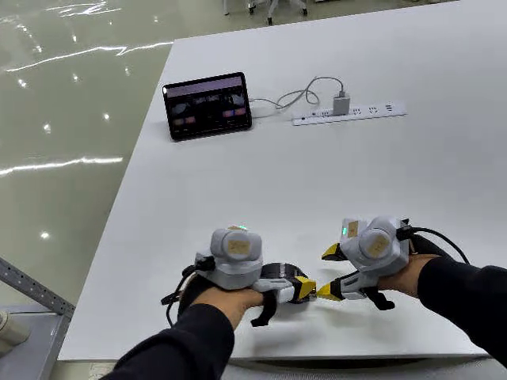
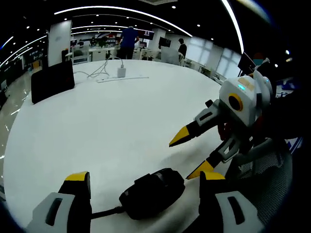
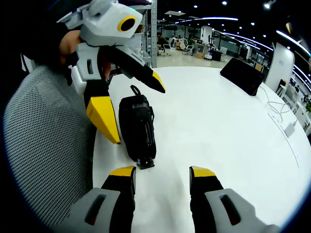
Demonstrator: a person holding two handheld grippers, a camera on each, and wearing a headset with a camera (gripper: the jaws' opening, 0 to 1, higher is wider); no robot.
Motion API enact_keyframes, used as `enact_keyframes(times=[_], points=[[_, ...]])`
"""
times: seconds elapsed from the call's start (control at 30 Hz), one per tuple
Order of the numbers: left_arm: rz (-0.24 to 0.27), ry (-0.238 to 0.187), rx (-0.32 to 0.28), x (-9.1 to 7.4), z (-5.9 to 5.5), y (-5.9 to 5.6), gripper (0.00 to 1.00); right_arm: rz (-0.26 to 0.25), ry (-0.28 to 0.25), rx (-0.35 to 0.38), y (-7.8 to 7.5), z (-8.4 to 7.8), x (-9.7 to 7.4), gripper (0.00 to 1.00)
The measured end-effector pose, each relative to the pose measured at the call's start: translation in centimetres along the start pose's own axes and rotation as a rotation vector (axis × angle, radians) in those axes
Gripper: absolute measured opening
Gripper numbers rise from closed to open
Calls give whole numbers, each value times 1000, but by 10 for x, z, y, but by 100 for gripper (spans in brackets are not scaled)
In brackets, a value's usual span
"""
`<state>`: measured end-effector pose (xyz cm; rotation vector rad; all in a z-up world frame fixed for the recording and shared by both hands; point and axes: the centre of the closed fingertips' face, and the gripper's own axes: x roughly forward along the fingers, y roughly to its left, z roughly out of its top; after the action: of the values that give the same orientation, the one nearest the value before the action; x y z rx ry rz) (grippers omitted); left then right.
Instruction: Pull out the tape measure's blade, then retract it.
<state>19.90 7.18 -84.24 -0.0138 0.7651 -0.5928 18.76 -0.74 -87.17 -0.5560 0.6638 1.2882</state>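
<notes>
A black tape measure [image 1: 277, 281] lies on the white counter [image 1: 317, 182] at lower centre, between the jaws of the open left hand-held gripper [image 2: 144, 177]. Its blade end points lengthwise at the open right hand-held gripper [image 1: 326, 272], just beside it.

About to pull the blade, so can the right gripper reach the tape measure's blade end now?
Probably yes: the right gripper is open, and the blade end of the tape measure faces it across bare table; the left gripper only straddles the tape measure.

Left gripper [image 1: 303, 285] jaws apart; right gripper [image 1: 328, 272] jaws apart; tips facing, close together
</notes>
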Motion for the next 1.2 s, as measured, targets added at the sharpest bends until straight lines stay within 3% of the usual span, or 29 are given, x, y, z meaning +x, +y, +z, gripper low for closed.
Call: enact_keyframes(times=[0.07, 0.1, 0.13, 0.23, 0.37, 0.5, 0.6, 0.67, 0.8, 0.83, 0.97, 1.2], points=[[-82, -70, -35, -6, 10, -3, 98, -23, -10, 20, -5, -5, -11, 42], [-106, -79, -39, -10, 11, -3, 100, -26, -11, 31, -4, -8, -15, 44], [-106, -90, -8, -13, 10, 5, 100, -31, -5, 62, -5, -14, -22, 45], [-155, -80, 80, -22, 2, 6, 100, -59, -11, 82, -8, -27, -36, 47], [-141, 4, 84, -30, -18, 22, 100, -98, -54, 147, -10, -35, -55, 53], [-137, -12, 110, -41, -25, 32, 100, -140, -107, 187, -12, -40, -79, 62], [-123, 5, 150, -50, -32, 41, 100, -160, -121, 197, -11, -48, -95, 70], [-126, 11, 146, -56, -35, 45, 100, -182, -131, 191, -13, -54, -107, 74], [-106, 9, 145, -65, -40, 58, 100, -208, -124, 196, -15, -76, -125, 81], [-96, 16, 145, -67, -43, 62, 100, -220, -97, 216, -16, -91, -128, 82], [-57, 15, 144, -77, -45, 74, 100, -233, -73, 261, -13, -118, -142, 90], [-19, -11, 120, -91, -42, 82, 100, -299, -85, 297, -11, -128, -167, 100]])
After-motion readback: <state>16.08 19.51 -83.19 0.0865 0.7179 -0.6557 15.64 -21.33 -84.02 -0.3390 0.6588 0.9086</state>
